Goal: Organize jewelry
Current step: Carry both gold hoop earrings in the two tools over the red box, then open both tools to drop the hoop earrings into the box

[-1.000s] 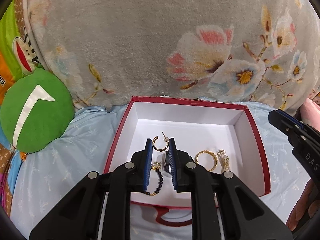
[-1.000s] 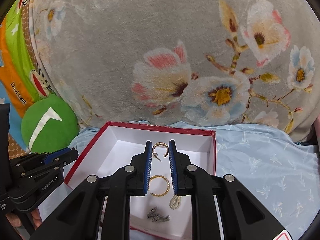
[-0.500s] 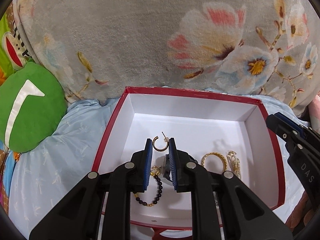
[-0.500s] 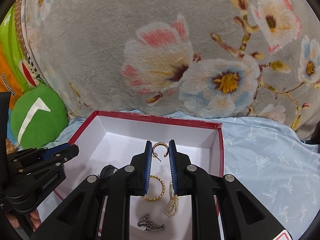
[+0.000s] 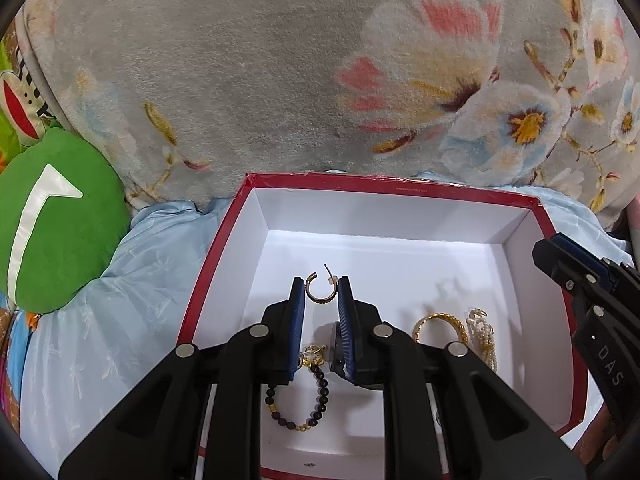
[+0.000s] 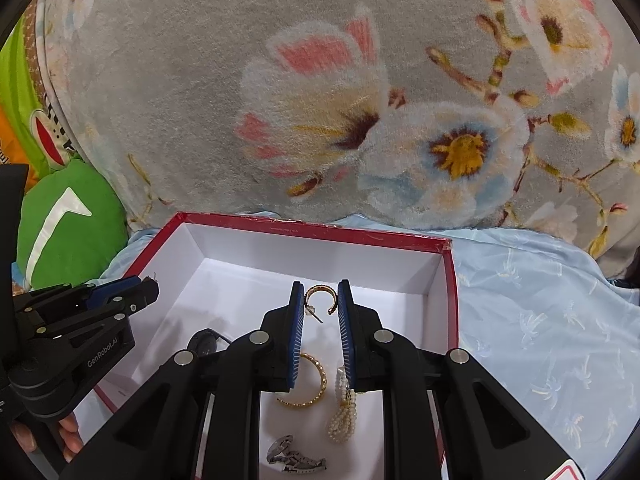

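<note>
Behind the floral blanket's edge, both grippers, left (image 5: 321, 300) and right (image 6: 320, 300), have sunk toward the red-rimmed white box (image 5: 216, 276), each pinching a gold hoop earring, ready for placing.

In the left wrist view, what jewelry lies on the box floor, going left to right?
Black bead bracelet → gold ring → pearl piece, all inside the red box.

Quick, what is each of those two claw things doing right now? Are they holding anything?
Left gripper: closed on a dark-studded gold hoop earring.
Right gripper: closed on a plain gold hoop earring.
</note>
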### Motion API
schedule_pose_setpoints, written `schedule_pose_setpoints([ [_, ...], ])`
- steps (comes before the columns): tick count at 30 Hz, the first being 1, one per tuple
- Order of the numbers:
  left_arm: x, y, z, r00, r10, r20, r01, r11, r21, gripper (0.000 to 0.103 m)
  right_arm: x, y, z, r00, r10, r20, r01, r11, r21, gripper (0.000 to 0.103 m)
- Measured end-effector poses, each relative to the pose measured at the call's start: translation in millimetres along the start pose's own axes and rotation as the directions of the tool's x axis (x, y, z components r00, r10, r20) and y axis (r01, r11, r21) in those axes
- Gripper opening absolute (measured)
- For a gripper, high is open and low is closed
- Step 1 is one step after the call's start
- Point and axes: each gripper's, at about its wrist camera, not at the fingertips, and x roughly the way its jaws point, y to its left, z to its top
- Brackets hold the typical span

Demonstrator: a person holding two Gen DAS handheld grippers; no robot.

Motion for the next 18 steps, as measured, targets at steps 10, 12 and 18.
schedule_pose_setpoints([
  [10, 13, 0, 3, 1.000, 0.012, -0.008, -0.012, 1.000, 0.000, 0.017, 15, 0, -2, 1.000, -0.004, -0.017, 0.004, 1.000, -0.002, 0.016],
  [12, 17, 1, 3, 1.000, 0.012, -0.016, -0.012, 1.000, 0.001, 0.017, 16, 0, -4, 1.000, -0.014, -0.010, 0.014, 1.000, 0.000, 0.016],
  [18, 20, 5, 4, 0.999, 0.033, -0.002, -0.033, 0.999, -0.019, 0.050, 17, -2, -3, 1.000, -0.017, 0.003, 0.017, 1.000, 0.019, 0.041],
])
